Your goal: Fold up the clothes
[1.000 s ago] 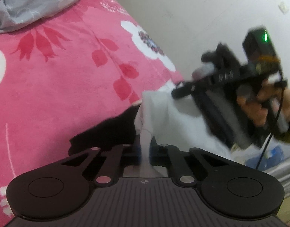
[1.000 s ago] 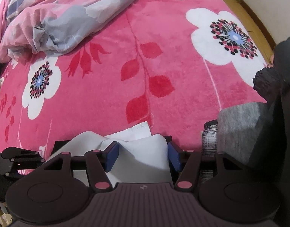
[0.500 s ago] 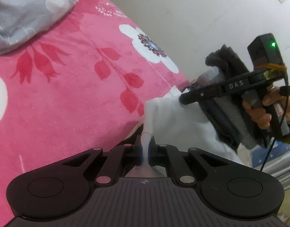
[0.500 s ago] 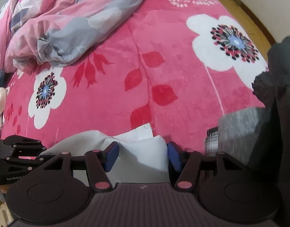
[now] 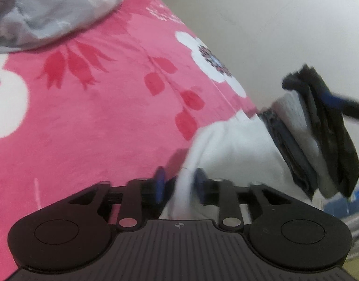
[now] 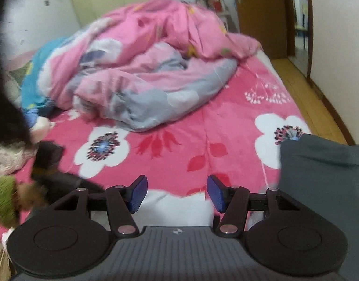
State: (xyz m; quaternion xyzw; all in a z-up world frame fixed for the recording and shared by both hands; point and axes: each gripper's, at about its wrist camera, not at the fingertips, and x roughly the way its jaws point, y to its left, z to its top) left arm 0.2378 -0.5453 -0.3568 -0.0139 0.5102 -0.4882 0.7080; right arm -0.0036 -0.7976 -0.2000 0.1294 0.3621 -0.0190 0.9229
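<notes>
With my left gripper (image 5: 179,185) opening around a fold of the white garment (image 5: 235,145) and my right gripper (image 6: 177,193) apart and empty, I judge the cloth light and limp, best pinched at a hem corner.

- Bed (image 6: 226,140): covered by a pink floral blanket (image 5: 97,117).
- Quilt (image 6: 144,70): crumpled — pink and grey, heaped at the far end.
- Wall (image 5: 273,23): plain white, beside the bed.
- Floor (image 6: 303,93): wooden boards along the bed's right side.
- Door (image 6: 261,16): brown wood, at the far corner.
</notes>
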